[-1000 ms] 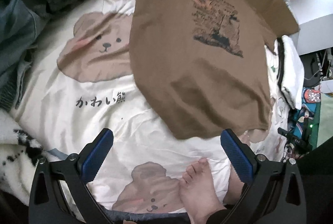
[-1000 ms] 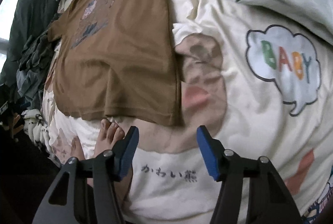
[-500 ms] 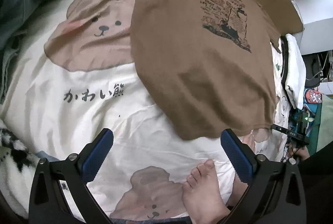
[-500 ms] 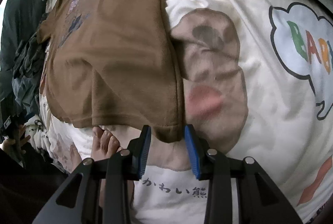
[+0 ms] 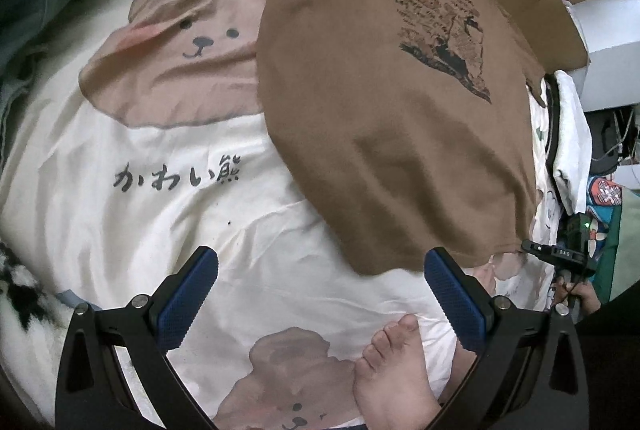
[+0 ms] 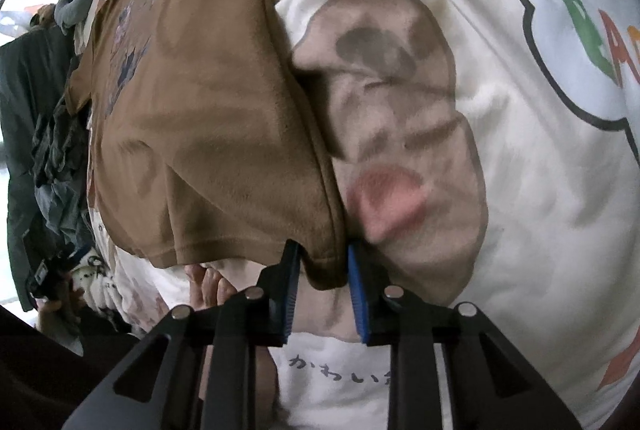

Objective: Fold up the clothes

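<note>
Left wrist view: your left gripper [image 5: 318,294] hangs spread wide over the bear-print quilt [image 5: 168,214], just short of the brown T-shirt [image 5: 392,118], which lies flat, print up, its near hem corner free to take. Right wrist view: your right gripper [image 6: 322,288] pinches the shirt's other hem corner [image 6: 326,270], the cloth gathering there, likely for a lift.

A bedroom at home.
Cream bear-print duvet [image 5: 168,214] covers the bed, heaped clothes [image 6: 52,150] beside it, a bare foot [image 5: 394,370] resting there.
</note>
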A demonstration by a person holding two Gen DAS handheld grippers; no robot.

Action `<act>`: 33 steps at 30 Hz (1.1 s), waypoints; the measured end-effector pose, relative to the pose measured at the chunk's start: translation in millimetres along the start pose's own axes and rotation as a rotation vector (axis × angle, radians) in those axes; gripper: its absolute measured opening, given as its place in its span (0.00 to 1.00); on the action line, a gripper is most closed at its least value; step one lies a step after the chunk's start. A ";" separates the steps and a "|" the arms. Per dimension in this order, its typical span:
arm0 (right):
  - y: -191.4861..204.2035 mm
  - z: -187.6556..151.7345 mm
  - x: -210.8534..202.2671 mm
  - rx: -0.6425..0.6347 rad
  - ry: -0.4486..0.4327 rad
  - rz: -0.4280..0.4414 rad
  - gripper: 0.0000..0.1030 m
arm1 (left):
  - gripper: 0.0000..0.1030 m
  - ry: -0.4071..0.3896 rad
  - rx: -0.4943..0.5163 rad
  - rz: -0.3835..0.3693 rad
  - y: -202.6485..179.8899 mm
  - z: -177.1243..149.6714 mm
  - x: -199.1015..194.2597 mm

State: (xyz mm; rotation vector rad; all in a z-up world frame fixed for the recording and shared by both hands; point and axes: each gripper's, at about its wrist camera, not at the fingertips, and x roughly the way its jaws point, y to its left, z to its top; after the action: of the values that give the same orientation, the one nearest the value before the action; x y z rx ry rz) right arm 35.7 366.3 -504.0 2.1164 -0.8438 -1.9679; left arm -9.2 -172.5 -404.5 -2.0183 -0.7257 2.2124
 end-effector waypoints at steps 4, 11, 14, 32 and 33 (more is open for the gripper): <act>-1.4 1.1 1.2 0.026 0.017 0.014 0.22 | 0.99 0.055 -0.046 -0.016 5.0 -3.9 16.4; -3.0 3.1 2.1 0.027 0.026 0.001 0.14 | 0.99 0.113 -0.106 -0.038 7.6 -9.4 42.2; -0.2 3.0 0.0 0.017 0.029 0.000 0.10 | 0.99 0.127 -0.127 -0.049 8.7 -11.1 51.7; 20.8 1.4 -7.7 -0.041 -0.002 -0.040 0.12 | 0.99 -0.020 -0.154 -0.047 6.9 -17.1 52.7; 19.1 2.3 -5.5 -0.031 -0.003 -0.045 0.12 | 0.99 -0.022 -0.153 -0.044 6.4 -17.6 53.3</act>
State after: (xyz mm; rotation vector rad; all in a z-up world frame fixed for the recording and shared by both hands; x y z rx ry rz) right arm 27.7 353.6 -490.7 2.1336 -0.7674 -1.9925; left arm 1.7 -154.3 -456.8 -2.0247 -0.9596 2.2208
